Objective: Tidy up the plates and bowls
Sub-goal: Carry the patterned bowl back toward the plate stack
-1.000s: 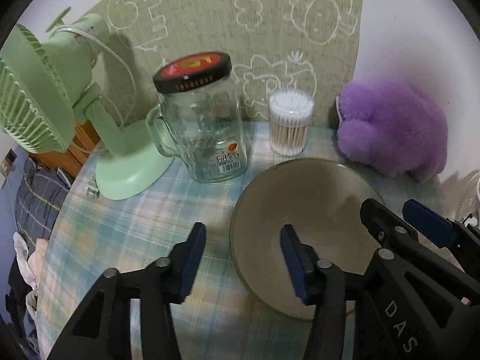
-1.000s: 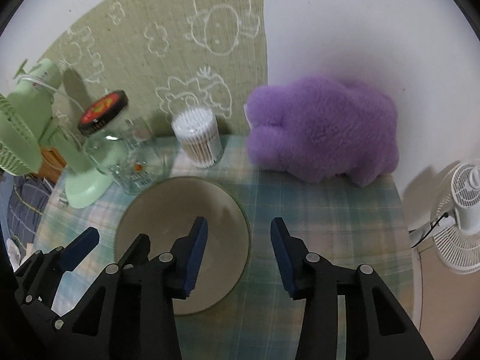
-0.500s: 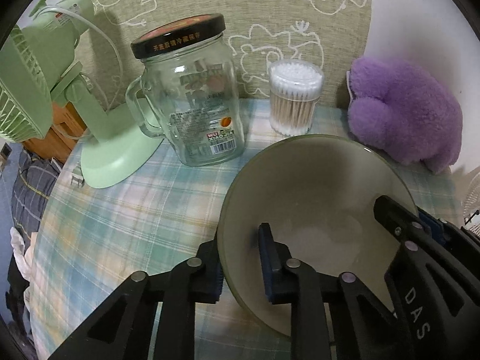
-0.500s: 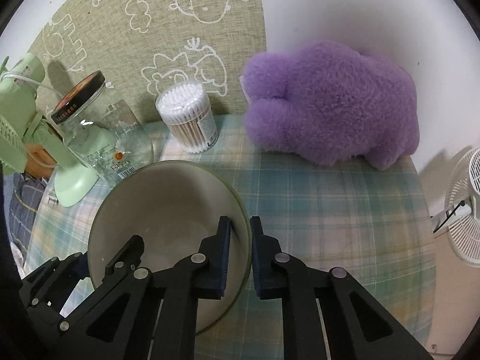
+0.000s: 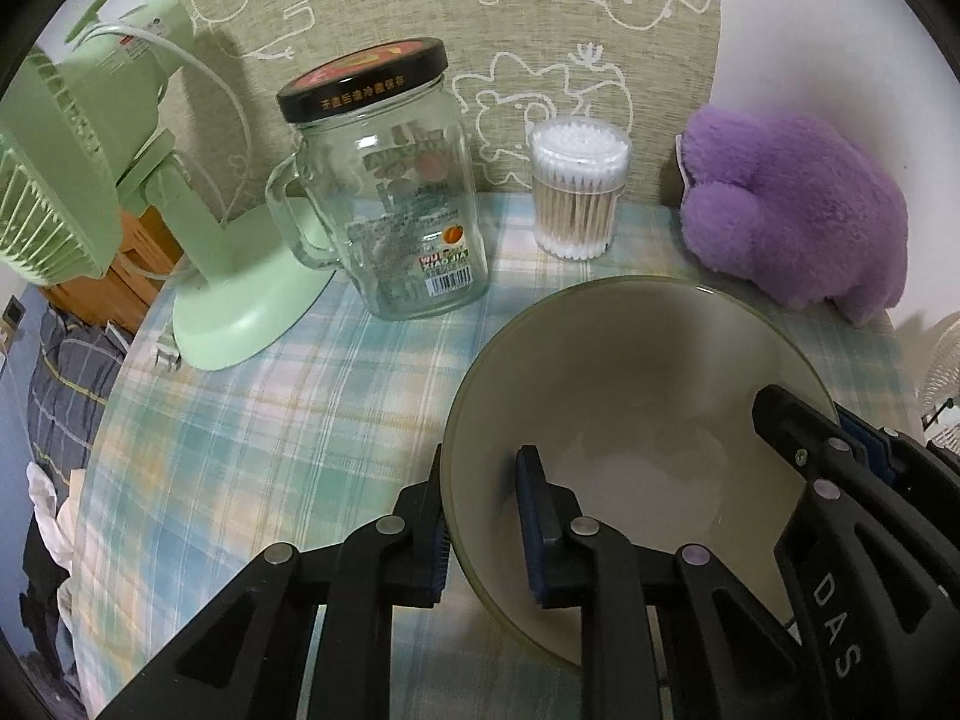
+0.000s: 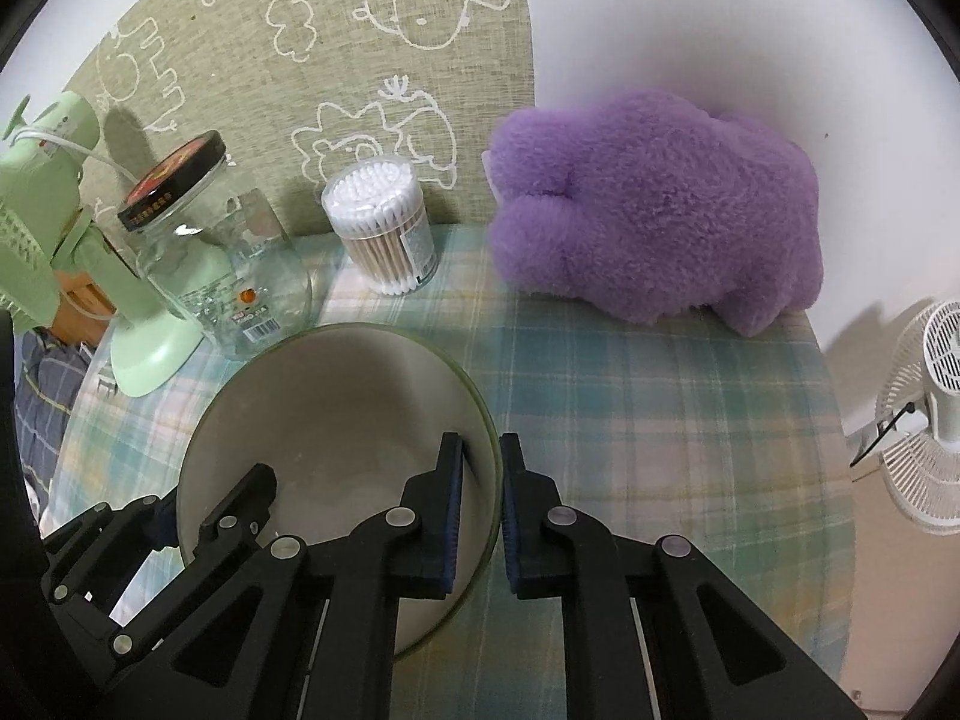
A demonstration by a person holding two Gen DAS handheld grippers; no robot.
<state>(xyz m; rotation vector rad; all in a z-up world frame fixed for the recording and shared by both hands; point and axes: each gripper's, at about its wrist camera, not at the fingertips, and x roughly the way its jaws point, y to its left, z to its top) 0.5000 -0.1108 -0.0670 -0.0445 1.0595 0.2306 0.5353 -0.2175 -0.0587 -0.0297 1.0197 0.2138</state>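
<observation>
Got the bowl pinched from both sides

I've got the left gripper (image 5: 483,531) clamped on the near-left rim of the bowl (image 5: 630,372) and the right gripper (image 6: 480,516) clamped on its right rim. The bowl sits on the plaid table (image 6: 660,408), near the glass jar (image 5: 396,192). Looks glazed, stiff, heavy-ish and breakable, so probably slippery; I'd grip the rim, opposite sides.

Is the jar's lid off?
No, the black lid sits closed on top of the glass jar beside the green fan.
</observation>
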